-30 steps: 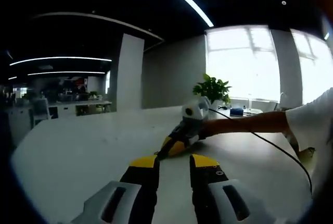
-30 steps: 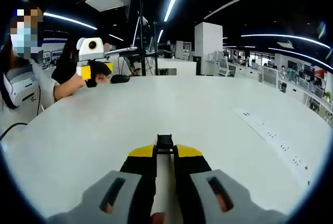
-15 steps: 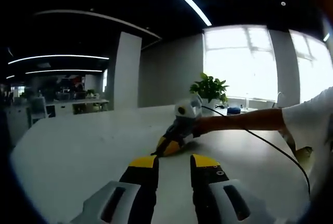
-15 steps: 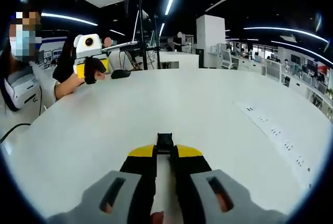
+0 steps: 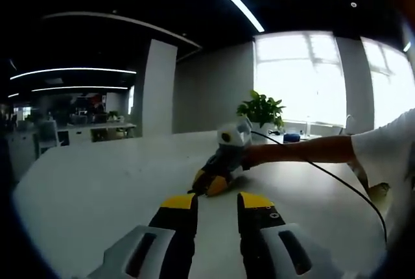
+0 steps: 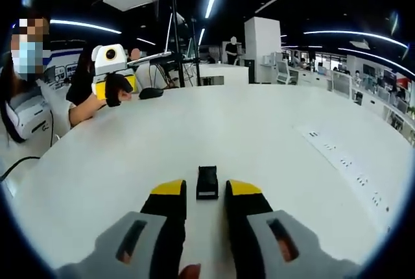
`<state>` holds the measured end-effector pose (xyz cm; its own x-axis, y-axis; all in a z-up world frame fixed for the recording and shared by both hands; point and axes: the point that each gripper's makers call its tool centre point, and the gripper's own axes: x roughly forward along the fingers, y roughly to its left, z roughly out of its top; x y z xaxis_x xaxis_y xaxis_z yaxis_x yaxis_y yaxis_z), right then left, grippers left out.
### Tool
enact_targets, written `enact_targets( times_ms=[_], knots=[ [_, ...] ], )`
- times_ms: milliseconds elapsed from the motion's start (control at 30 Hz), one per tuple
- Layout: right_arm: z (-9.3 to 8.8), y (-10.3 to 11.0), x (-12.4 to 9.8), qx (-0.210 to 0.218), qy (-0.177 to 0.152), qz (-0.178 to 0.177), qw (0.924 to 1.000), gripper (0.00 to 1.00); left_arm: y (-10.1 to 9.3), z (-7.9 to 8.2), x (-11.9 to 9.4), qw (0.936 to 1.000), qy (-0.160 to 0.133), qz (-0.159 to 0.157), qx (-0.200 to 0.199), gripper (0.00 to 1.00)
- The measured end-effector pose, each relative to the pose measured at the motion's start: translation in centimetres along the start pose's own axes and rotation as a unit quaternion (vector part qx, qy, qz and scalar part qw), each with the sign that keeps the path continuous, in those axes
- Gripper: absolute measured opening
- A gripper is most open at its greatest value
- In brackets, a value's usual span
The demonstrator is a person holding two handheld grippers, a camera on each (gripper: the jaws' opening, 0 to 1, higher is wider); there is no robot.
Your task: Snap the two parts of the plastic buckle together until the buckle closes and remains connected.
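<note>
In the right gripper view, the right gripper (image 6: 201,188) stands released, jaws apart, with the black buckle part (image 6: 207,182) lying between its tips on the white bench (image 6: 259,136). Beyond, the left gripper (image 6: 114,74) hovers, apparently open too.

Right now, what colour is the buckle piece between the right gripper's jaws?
Black buckle piece, clearest in the right gripper view.
</note>
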<state>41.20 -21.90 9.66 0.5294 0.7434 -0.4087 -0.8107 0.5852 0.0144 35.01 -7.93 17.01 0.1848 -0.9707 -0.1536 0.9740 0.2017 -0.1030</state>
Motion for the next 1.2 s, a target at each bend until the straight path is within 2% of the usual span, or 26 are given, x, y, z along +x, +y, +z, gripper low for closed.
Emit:
enact_targets(
  times_ms=[300, 533, 600, 700, 767, 900, 967, 1033, 1067, 1133, 1200],
  knots=[
    [0.0, 0.1, -0.1, 0.007, -0.004, -0.005, 1.0, 0.3, 0.0, -0.1, 0.0, 1.0, 0.001, 0.001, 0.0, 0.23],
    [0.3, 0.2, 0.1, 0.005, -0.005, -0.013, 0.9999, 0.42, 0.1, -0.2, 0.0, 1.0, 0.003, 0.002, 0.0, 0.23],
    [0.7, 0.2, 0.1, 0.005, -0.012, -0.022, 0.9997, 0.5, 0.2, -0.3, 0.1, 1.0, 0.004, 0.003, 0.0, 0.23],
    [1.3, 0.5, 0.2, 0.007, -0.024, -0.04, 0.9989, 0.56, 0.2, -0.5, 0.2, 1.0, 0.008, 0.003, -0.001, 0.23],
    [1.6, 0.7, 0.2, 0.015, -0.027, -0.052, 0.9981, 0.62, 0.1, -0.8, 0.3, 0.9999, 0.012, 0.003, -0.001, 0.23],
    [1.7, 1.2, 0.0, 0.032, -0.02, -0.085, 0.9957, 0.63, 0.4, -1.2, 0.4, 0.9997, 0.016, 0.013, -0.009, 0.22],
    [1.7, 1.2, -0.4, 0.051, -0.016, -0.113, 0.9922, 0.71, 0.4, -1.2, 0.4, 0.9996, 0.012, 0.014, -0.019, 0.22],
    [1.7, 1.9, -0.5, 0.06, -0.011, -0.115, 0.9915, 0.77, 0.4, -1.3, 0.5, 0.9994, 0.012, 0.009, -0.03, 0.22],
    [1.7, 2.4, -0.7, 0.081, -0.01, -0.119, 0.9895, 0.81, 0.3, -1.4, 0.6, 0.9993, 0.013, 0.006, -0.033, 0.23],
    [1.6, 3.0, -1.1, 0.111, -0.012, -0.129, 0.9852, 0.88, 0.3, -1.8, 0.9, 0.9985, 0.02, 0.003, -0.05, 0.27],
    [1.9, 3.2, -1.7, 0.124, -0.022, -0.147, 0.9811, 0.94, 0.4, -2.1, 1.1, 0.9971, 0.023, 0.009, -0.072, 0.33]
  ],
)
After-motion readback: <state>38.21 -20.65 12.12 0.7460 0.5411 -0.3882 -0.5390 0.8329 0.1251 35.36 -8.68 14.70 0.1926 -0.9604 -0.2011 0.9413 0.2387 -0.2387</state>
